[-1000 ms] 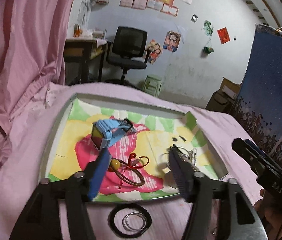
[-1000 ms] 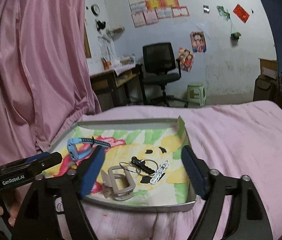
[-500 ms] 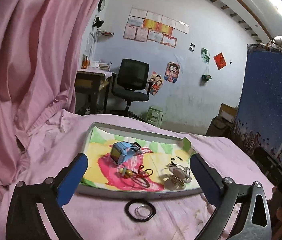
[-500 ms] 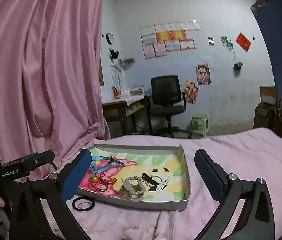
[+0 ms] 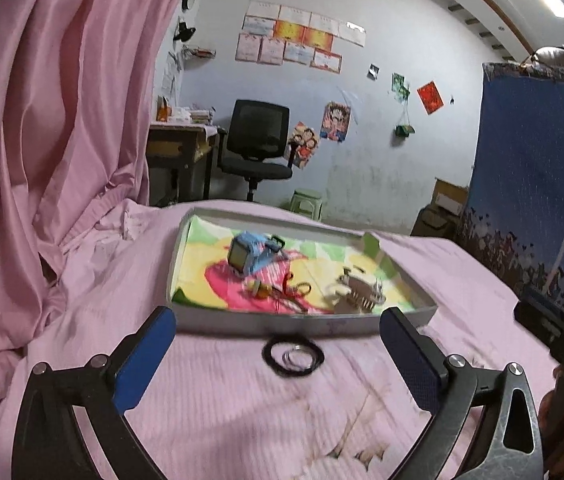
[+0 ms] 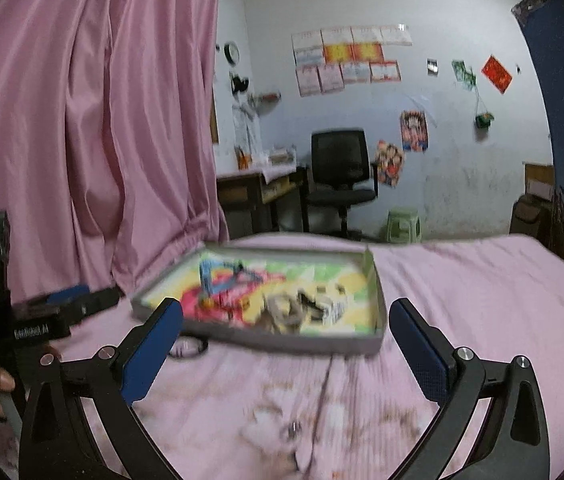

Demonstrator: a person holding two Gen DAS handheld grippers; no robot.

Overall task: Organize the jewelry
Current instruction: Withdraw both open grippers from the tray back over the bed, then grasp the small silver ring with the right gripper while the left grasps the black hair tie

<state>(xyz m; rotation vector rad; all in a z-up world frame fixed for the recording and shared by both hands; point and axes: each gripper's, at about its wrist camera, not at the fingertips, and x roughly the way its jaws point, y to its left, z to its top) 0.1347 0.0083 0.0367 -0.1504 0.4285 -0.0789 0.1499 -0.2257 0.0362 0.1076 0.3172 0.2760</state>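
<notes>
We hold both grippers, left gripper (image 5: 277,340) and right gripper (image 6: 286,328), spread wide and empty before the tray (image 5: 290,322); a black hair tie (image 5: 293,358) lies just outside its near wall.

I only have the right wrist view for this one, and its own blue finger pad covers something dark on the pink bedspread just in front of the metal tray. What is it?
Observer: A black elastic loop. It lies flat on the pink bedspread, apart from the near wall of the grey metal tray, and thin silver rings lie inside it.
Operator: Is the left gripper holding anything? I see only its side.
Observer: No. The left gripper is wide open, with nothing between its pads, and it is short of the loop.
Operator: The tray contents are blurred for me.
Observer: A blue square-faced watch sits toward the tray's back left, its face turned to the left camera.
</notes>
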